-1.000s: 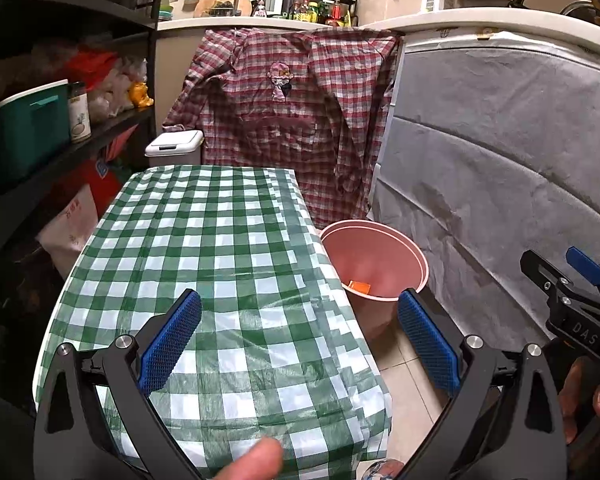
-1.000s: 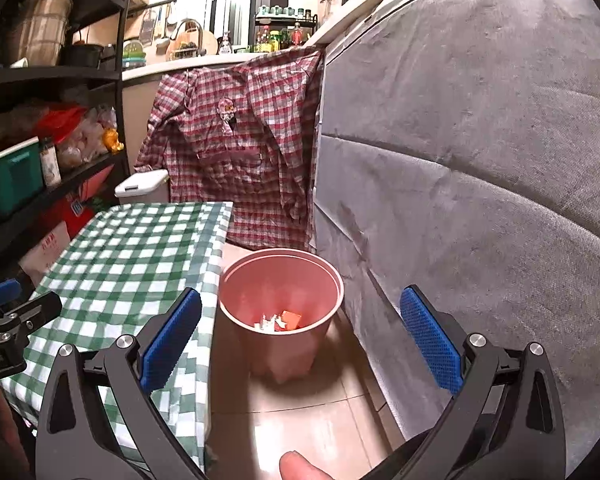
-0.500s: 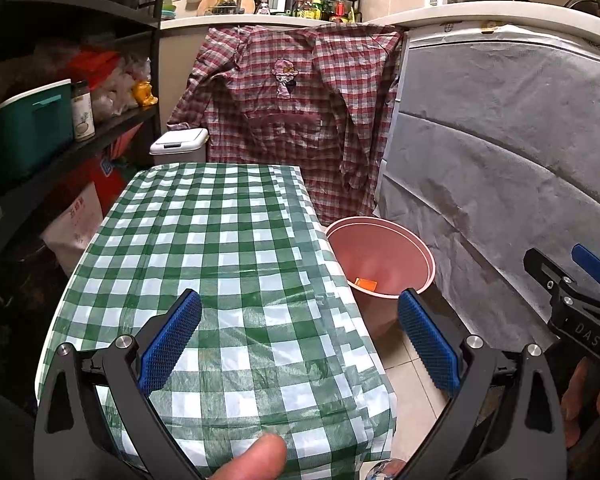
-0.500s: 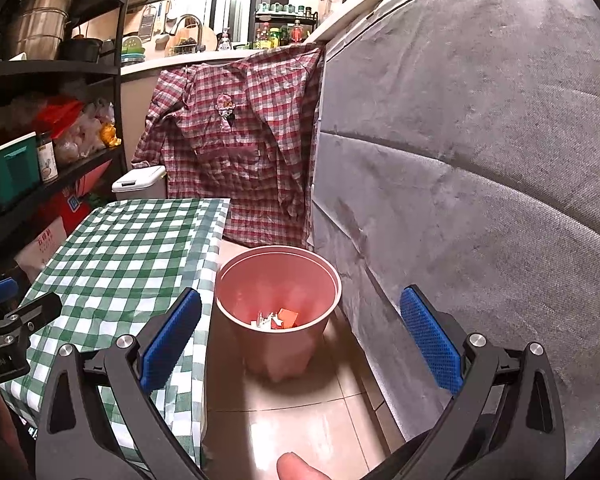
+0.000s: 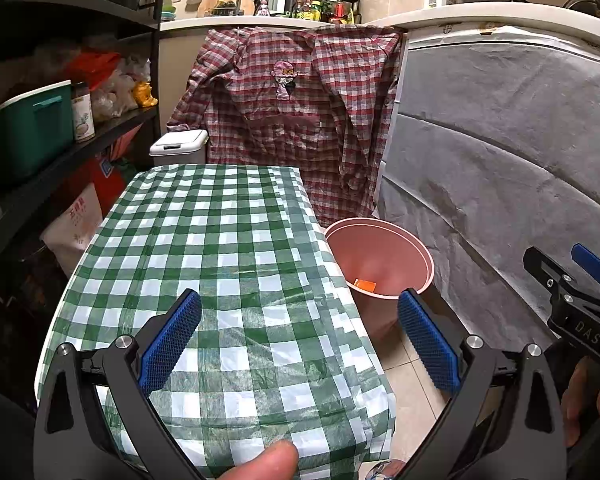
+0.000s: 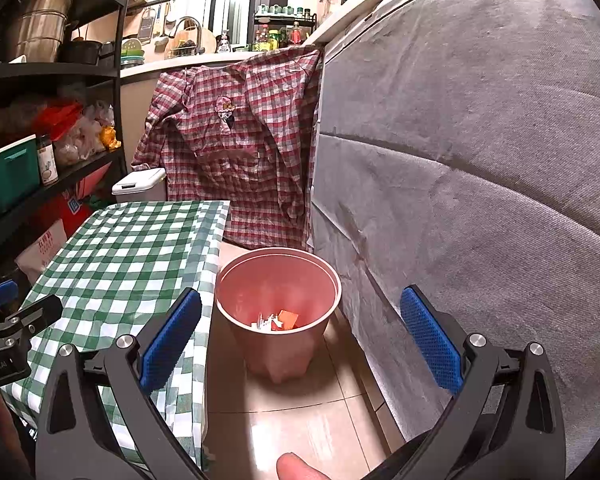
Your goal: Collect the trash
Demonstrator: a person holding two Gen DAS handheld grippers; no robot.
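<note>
Both grippers are spread wide and carrying nothing: my left gripper [image 5: 298, 332] hangs over the green checked tablecloth [image 5: 220, 248] at lower centre of its frame, and my right gripper [image 6: 300, 336] hangs above the pink bin [image 6: 278, 276], which stands on the tiled floor [image 6: 300, 412] at mid-frame, squeezed between the hanging edge of the cloth and the grey padded cover [image 6: 480, 160] on the right. The trash [image 6: 278, 318] sits at the bottom of the bin, white scraps with orange ones, and I see none left on the tabletop, so my read is the collecting is close to done. Risks from here: the bin sits in a tight gap, so a careless sweep of the right gripper could knock its rim and tip it, spilling the scraps over the tiles. The cloth drapes loosely, so a finger catching its hem could drag it off. The two tools are near each other, too; the left one shows at the left edge of the right view, and crossing paths could clash them. The left view gives me the whole tabletop but only one orange piece [image 5: 365, 285] inside the bin; the right view looks down into the bin and shows the full pile, yet cuts off the near part of the table.
</note>
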